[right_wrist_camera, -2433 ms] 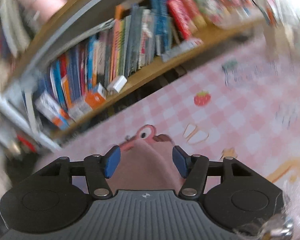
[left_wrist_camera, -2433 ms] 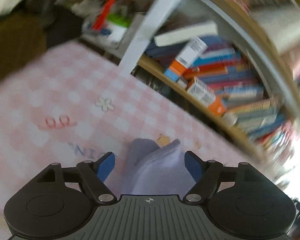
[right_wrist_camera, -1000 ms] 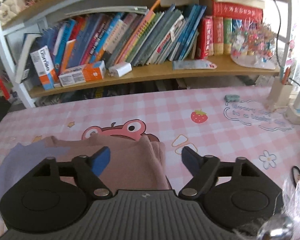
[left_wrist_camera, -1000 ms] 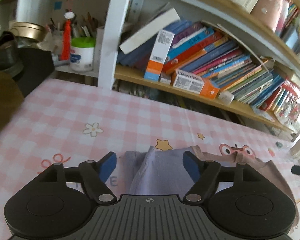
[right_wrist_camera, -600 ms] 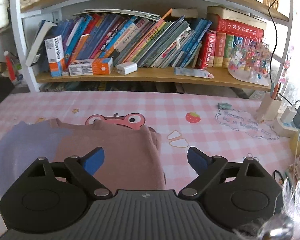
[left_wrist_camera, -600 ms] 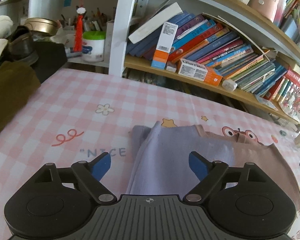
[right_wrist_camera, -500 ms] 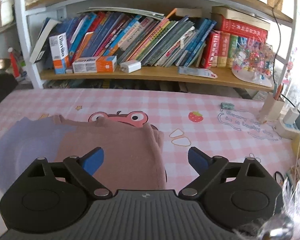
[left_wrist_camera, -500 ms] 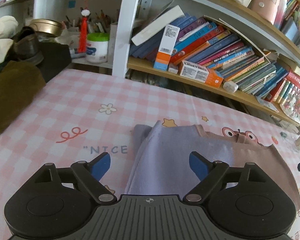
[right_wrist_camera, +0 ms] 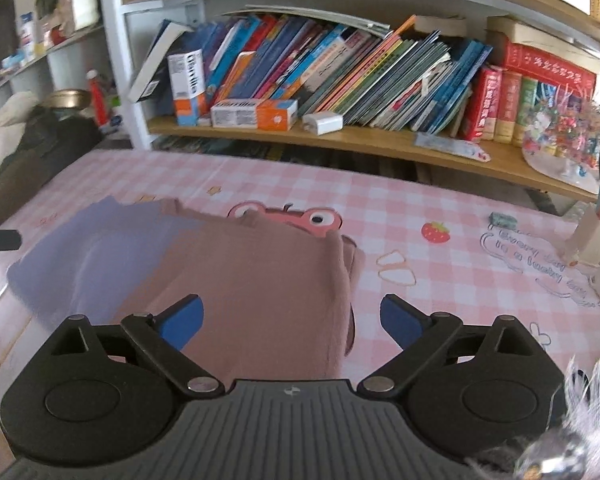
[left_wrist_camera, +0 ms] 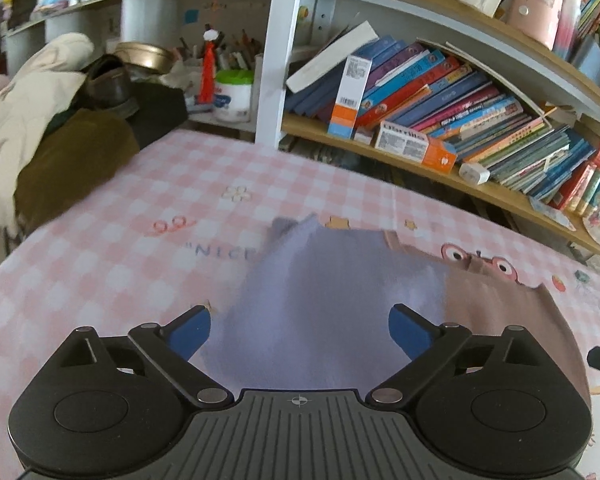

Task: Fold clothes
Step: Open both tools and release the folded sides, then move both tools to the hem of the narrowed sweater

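Left gripper (left_wrist_camera: 299,330): jaws opening, blue pads spread wide and clear of the cloth; nothing gripped. Below and ahead of it lies the folded garment (left_wrist_camera: 332,300), lavender half toward 12 o'clock, dusty-pink half running off to 3 o'clock.

Right gripper (right_wrist_camera: 291,320): jaws opening as well, pads apart, nothing pinched. The pink half of the garment (right_wrist_camera: 260,280) lies under its fingers; the lavender half sits at 10 o'clock.

Garment rests flat on the pink checked tablecloth (right_wrist_camera: 460,216), partly covering the frog print (right_wrist_camera: 288,216) at 12 o'clock. Strawberry print (right_wrist_camera: 435,232) at 2 o'clock, apart from the cloth. Bookshelf (right_wrist_camera: 340,132) behind the table.
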A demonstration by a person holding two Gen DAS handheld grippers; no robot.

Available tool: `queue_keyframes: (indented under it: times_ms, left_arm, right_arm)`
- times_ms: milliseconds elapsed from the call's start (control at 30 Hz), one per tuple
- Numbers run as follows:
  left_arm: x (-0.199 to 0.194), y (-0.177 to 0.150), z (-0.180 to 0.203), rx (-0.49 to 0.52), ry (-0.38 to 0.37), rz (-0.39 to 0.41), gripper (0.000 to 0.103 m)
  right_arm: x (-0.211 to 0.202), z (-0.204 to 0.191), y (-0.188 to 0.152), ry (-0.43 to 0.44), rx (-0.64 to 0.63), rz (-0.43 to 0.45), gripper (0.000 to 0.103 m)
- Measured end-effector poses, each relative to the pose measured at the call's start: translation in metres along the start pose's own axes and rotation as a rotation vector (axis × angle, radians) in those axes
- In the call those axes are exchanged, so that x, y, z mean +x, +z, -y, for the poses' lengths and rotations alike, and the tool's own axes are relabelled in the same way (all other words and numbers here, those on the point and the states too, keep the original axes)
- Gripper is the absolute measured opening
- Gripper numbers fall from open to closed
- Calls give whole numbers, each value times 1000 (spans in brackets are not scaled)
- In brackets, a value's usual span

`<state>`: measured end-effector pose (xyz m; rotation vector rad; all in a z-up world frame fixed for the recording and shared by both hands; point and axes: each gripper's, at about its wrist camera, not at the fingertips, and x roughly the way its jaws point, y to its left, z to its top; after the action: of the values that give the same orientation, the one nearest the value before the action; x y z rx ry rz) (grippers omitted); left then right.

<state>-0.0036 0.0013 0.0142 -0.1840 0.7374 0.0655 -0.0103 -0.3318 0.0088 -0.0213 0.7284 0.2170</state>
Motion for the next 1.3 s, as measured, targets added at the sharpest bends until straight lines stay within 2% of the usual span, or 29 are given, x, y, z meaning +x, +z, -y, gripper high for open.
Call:
queue_keyframes:
  times_ms: [267, 467, 633, 867, 1167, 1300]
  left_arm:
    - [-18, -39, 28, -61, 78, -38, 98]
    - [-21, -60, 36, -100, 150, -101, 98]
    - [-25, -68, 24, -191, 129, -113, 98]
    - [-9, -68, -1, -272, 151, -165, 98]
    - [17, -56, -23, -306, 99, -200, 98]
    - [26, -54, -32, -390, 30, -205, 98]
  right_arm:
    - [-6, 21, -23, 86, -57, -59, 97]
    - [-7, 27, -37, 122, -59, -101, 98]
    - [-7, 28, -43, 139, -36, -121, 98]
    - [1, 24, -43, 90, -15, -150, 98]
    - [8, 16, -38, 16, 27, -157, 98]
    - [9, 11, -37, -14, 49, -153, 98]
